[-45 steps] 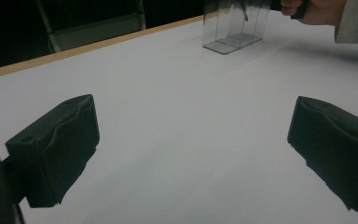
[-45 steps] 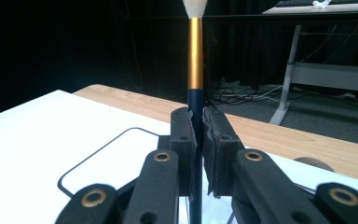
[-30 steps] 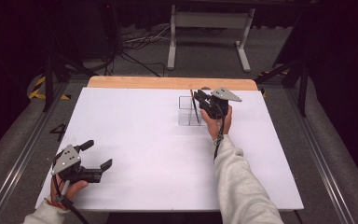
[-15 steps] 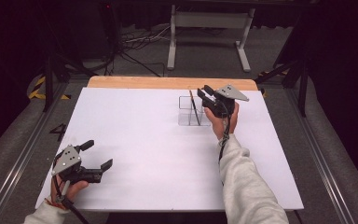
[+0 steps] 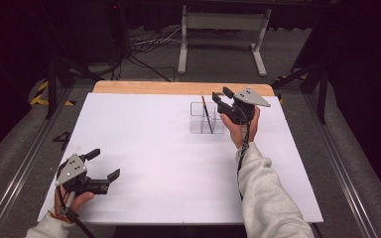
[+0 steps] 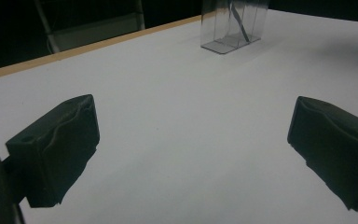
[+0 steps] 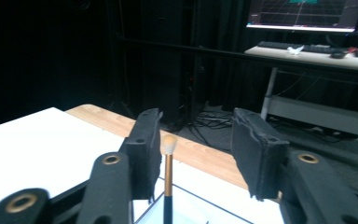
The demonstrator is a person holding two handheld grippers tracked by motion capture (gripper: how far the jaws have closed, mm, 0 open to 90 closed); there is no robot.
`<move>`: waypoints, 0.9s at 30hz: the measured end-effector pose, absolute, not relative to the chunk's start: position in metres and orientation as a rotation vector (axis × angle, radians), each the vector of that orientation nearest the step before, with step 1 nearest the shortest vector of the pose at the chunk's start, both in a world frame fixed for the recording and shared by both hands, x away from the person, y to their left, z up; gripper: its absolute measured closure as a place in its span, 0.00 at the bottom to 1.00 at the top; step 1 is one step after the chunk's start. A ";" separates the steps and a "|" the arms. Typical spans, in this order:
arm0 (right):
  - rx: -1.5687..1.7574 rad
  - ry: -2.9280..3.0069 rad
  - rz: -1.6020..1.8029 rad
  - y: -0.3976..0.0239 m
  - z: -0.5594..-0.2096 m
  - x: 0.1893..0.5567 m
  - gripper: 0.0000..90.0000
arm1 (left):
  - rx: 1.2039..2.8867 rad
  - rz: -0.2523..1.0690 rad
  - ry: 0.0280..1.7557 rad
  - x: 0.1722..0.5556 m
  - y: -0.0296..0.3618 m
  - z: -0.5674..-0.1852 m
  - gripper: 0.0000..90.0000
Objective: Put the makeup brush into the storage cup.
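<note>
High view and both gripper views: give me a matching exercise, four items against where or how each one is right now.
Items:
1. brush
2. clear organizer
3. left gripper
4. right gripper

States:
A. near the table's front left corner, jaws open with nothing between them
B. stands on the white table toward its far edge
C. stands in the organizer, pale tip up
D. jaws apart either side of the brush tip, just opened

Pairs: 1-C, 2-B, 3-A, 4-D
</note>
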State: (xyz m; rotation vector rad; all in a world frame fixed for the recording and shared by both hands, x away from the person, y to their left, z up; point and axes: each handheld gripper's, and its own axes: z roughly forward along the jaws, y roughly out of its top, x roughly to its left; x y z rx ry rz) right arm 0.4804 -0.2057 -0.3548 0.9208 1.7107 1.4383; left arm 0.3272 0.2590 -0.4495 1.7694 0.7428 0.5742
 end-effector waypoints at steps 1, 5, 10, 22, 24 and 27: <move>0.922 1.714 1.434 -0.207 -0.354 0.480 0.56 | 1.769 0.574 0.743 0.327 0.259 -0.449 0.03; 0.923 1.703 1.431 -0.208 -0.350 0.477 0.49 | 1.770 0.574 0.743 0.327 0.259 -0.449 0.03; 0.888 1.702 1.423 -0.212 -0.345 0.469 0.41 | 1.774 0.577 0.741 0.327 0.258 -0.450 0.03; 0.867 1.659 1.348 -0.220 -0.339 0.454 0.22 | 1.775 0.575 0.738 0.327 0.258 -0.449 0.03; 0.865 1.659 1.348 -0.222 -0.339 0.452 0.18 | 1.778 0.575 0.736 0.327 0.257 -0.449 0.03; 0.868 1.662 1.337 -0.224 -0.339 0.451 0.17 | 1.776 0.577 0.735 0.327 0.257 -0.449 0.03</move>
